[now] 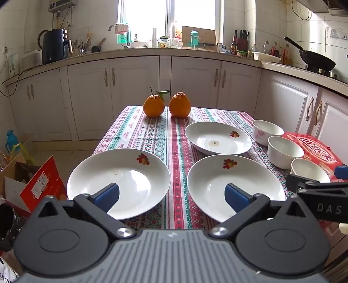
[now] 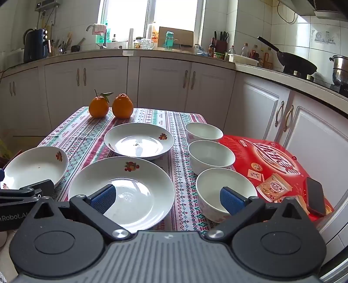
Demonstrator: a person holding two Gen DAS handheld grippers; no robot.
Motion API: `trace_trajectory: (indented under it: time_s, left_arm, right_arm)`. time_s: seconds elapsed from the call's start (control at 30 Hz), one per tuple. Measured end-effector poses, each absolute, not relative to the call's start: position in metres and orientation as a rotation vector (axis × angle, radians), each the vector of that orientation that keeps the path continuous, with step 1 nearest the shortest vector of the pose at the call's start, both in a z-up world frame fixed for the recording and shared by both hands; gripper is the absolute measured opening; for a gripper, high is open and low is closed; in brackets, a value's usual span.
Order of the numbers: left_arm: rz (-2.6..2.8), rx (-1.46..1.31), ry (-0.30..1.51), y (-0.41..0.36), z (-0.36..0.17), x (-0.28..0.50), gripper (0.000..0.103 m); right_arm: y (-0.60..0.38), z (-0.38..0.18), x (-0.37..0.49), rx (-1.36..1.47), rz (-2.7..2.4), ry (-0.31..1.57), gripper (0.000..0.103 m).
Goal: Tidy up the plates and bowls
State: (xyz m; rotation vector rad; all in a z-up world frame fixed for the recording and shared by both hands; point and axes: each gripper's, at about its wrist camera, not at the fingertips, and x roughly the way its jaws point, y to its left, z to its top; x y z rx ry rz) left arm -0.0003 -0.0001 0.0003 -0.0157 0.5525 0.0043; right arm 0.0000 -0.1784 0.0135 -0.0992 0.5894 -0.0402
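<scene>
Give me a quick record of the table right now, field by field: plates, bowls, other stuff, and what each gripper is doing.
plates: three, all unstacked; near left plate, near right plate, far plate
bowls: three in a row at the table's right; near bowl, middle bowl, far bowl
other: two oranges, red box, phone
left gripper: open, holding nothing
right gripper: open, holding nothing

Ahead of me, a bright double-pane window (image 1: pixel 167 19) occupies the top centre of the frame, backlighting the white-tiled wall (image 1: pixel 269 24). Beneath it, a pale stone countertop (image 1: pixel 134 52) tops cream panelled cabinet doors (image 1: pixel 134 95). Beige floor tiles (image 1: pixel 63 152) appear lower left.
</scene>
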Motion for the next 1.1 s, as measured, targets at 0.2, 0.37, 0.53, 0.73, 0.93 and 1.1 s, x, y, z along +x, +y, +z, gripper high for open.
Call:
trace_trajectory:
  time_s: [0.2,0.37,0.53,0.73,0.93,1.1]
  left_arm:
    - [0.005,-0.016,0.556,-0.0009,0.0003,-0.0020,0.102]
    - [0.007,-0.018,0.558,-0.0018,0.0003,-0.0019,0.102]
    - [0.005,-0.023,0.561,-0.0027,0.0022,-0.0013,0.102]
    - [0.005,-0.023,0.563,-0.0021,0.0015,-0.0012,0.102]
    - [0.004,-0.025,0.564,-0.0013,0.0008,-0.0005,0.102]
    - [0.004,-0.025,0.565,-0.0011,0.0009,-0.0003,0.102]
  right_arm:
    - [-0.1785,0.0135,0.0002,-0.097,-0.040,0.586,0.103]
    - [-0.1767,0.0155,0.0004,-0.100,-0.042,0.590,0.103]
    - [-0.1784,0.0121,0.0000,-0.099,-0.042,0.590,0.103]
    - [-0.1786,0.0149,-0.0004,-0.099,-0.042,0.589,0.103]
    - [-0.1780,0.0133,-0.0003,-0.100,-0.044,0.588,0.103]
    - [-0.1786,0.0145,-0.0004,-0.098,-0.043,0.589,0.103]
